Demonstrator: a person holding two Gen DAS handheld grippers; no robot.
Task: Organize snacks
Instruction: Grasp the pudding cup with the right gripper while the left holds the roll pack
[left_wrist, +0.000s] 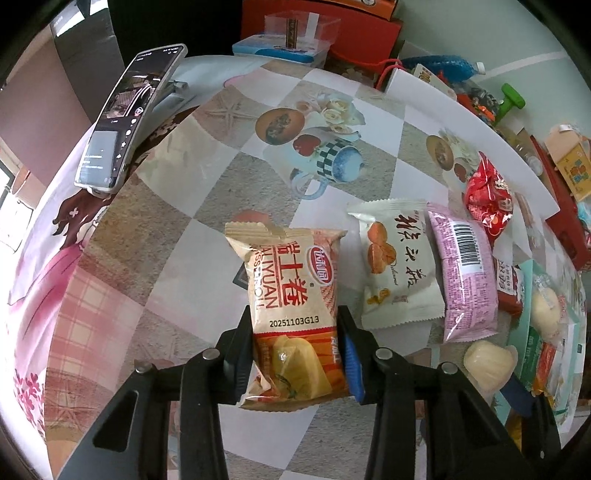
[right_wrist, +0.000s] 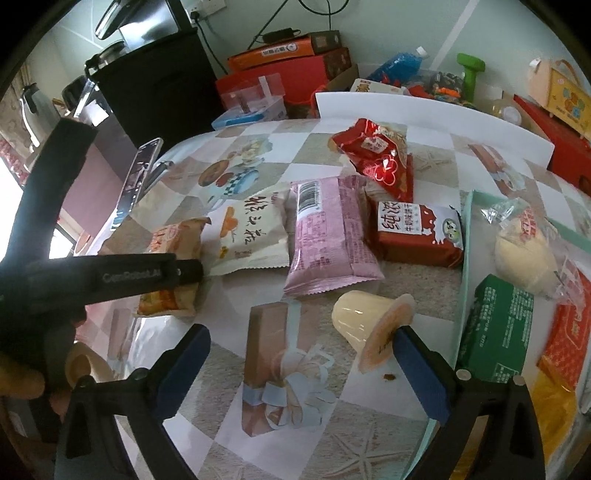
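I've got the swiss roll packet (left_wrist: 295, 314) pinched in my left gripper (left_wrist: 295, 354), jaws narrow on its lower half, packet lying mid-table at the left end of the snack row. Next is the lift, then a carry to the pale green tray (right_wrist: 466, 236) by the table's right edge (my guess). My right gripper (right_wrist: 299, 369) gapes wide, one pad touching the jelly cup (right_wrist: 364, 317).

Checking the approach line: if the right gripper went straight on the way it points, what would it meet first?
Probably bare tablecloth: nothing lies between the open right gripper fingers. The tipped jelly cup sits just inside its right finger and might get brushed.
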